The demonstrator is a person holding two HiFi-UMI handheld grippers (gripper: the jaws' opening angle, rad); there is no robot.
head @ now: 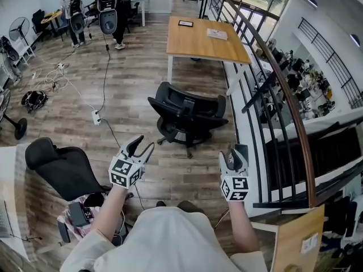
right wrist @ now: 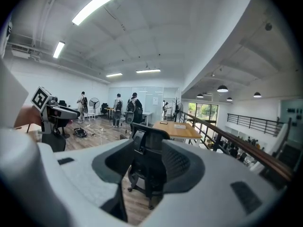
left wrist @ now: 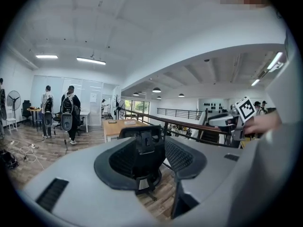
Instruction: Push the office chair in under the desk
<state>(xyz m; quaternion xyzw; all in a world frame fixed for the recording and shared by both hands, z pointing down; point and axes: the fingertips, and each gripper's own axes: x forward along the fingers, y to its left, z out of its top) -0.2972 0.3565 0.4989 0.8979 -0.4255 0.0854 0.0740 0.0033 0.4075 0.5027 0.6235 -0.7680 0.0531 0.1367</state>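
- The left hand-held gripper [head: 142, 146] and the right hand-held gripper [head: 237, 152] are held out side by side at the near edge of the scene. The jaws of each stand well apart with nothing between them, and neither touches anything.
- Just beyond them, on the wooden floor [head: 136, 84], stands the black office chair [head: 187, 115]. Its backrest faces the person. It sits a little apart from the near end of the table [head: 198, 41] and is not yet under it.
- The chair looks to be on castors, so it should roll freely but may swivel or veer if pushed off-centre.
- The backrest's mesh looks yielding and its frame stiff. The best hold seems to be the upper frame, one hand-held gripper towards each side, pushing evenly.
- To the right a railing [head: 272, 67] runs close alongside the table, so a straight push matters.
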